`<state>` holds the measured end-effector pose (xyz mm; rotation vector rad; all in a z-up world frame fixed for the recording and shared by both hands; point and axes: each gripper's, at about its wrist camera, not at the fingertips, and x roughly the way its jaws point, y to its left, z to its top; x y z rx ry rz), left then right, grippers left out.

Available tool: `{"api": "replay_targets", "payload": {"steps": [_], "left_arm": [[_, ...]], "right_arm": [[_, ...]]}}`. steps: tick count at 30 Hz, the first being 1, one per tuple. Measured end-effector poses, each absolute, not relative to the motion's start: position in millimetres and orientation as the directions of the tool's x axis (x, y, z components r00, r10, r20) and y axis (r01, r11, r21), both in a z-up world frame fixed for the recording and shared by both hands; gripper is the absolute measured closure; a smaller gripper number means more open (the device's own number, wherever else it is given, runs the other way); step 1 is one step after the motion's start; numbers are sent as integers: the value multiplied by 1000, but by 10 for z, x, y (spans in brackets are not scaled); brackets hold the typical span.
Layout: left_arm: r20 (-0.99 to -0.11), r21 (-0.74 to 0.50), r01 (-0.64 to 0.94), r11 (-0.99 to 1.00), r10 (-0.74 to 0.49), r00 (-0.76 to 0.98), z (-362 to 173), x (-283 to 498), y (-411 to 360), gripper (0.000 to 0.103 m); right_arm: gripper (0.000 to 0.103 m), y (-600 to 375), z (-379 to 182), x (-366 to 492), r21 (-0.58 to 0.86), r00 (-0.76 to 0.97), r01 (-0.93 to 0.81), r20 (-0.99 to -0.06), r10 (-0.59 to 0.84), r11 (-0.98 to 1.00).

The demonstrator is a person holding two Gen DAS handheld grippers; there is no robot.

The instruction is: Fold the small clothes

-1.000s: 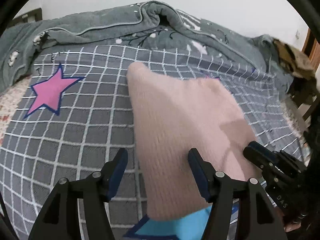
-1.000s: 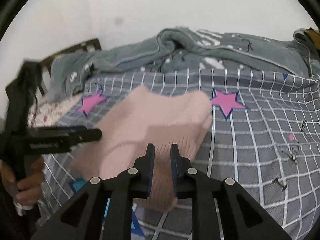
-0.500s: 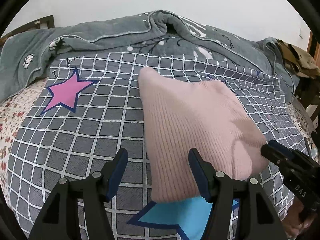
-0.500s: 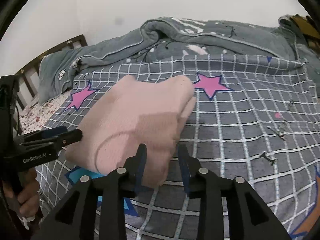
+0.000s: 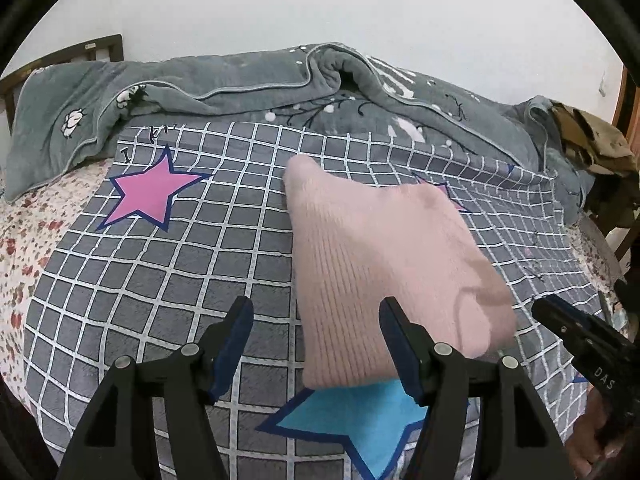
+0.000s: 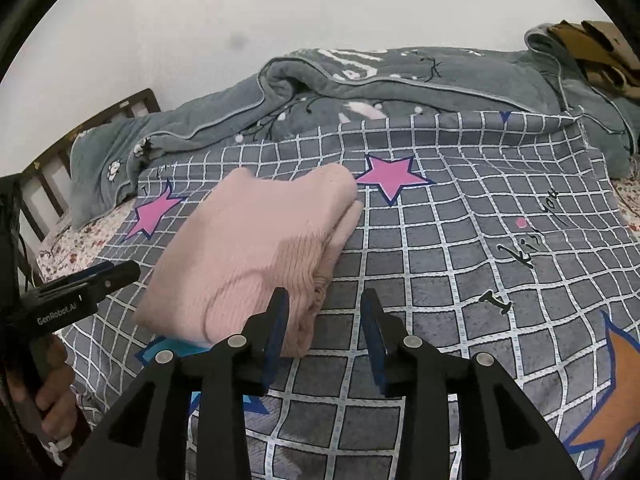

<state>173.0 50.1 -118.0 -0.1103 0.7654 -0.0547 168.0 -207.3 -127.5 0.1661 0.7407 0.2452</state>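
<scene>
A pink knitted sweater (image 5: 380, 256) lies folded in a thick rectangle on the grey checked bedspread (image 5: 160, 280). My left gripper (image 5: 316, 304) hovers just short of its near edge. Its jaws are opening, and the sweater shows between them with the pads clear of it. From the right wrist the sweater (image 6: 256, 248) has stacked layers along its right edge. My right gripper (image 6: 324, 294) is by the sweater's near right corner. Its jaws are opening over bare bedspread, holding nothing. Each view shows the other gripper at its side, the right gripper (image 5: 576, 328) and the left gripper (image 6: 100, 280).
A bunched grey quilt (image 5: 280, 92) lies along the back of the bed by the white wall. Pink stars (image 5: 152, 192) and a blue star (image 5: 360, 420) are printed on the bedspread. A wooden headboard (image 6: 100, 120) stands at the left, and brown clothing (image 5: 592, 140) sits at the back right.
Both grippers have drawn back and up from the sweater. The right jaws, nearly shut at its edge a second ago, have spread apart. The sweater rests folded on the bed.
</scene>
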Motion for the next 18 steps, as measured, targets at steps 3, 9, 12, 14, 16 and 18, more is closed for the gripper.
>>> {"api": "replay_targets", "payload": {"steps": [3, 9, 12, 14, 16, 18], "left_arm": [[-681, -127, 1, 992, -88, 727, -1135, 1675, 515, 36], [-677, -114, -16, 993, -66, 733, -1076, 1609, 542, 33], [-675, -111, -24, 994, -58, 736, -1065, 1592, 563, 33], [-672, -108, -26, 994, -54, 738, -1070, 1584, 579, 33], [-672, -110, -26, 994, -55, 739, -1084, 1581, 585, 33], [-680, -116, -26, 993, -61, 730, -1132, 1606, 595, 33]], "right_arm": [[66, -2091, -1225, 1638, 228, 723, -154, -637, 266, 962], [66, -2126, -1162, 1569, 218, 737, -131, -631, 242, 967], [66, -2123, -1131, 1537, 201, 748, -115, -626, 218, 973], [66, -2119, -1120, 1532, 195, 749, -113, -627, 212, 974], [66, -2108, -1123, 1546, 202, 737, -121, -638, 225, 972], [66, -2092, -1139, 1568, 214, 725, -132, -645, 241, 968]]}}
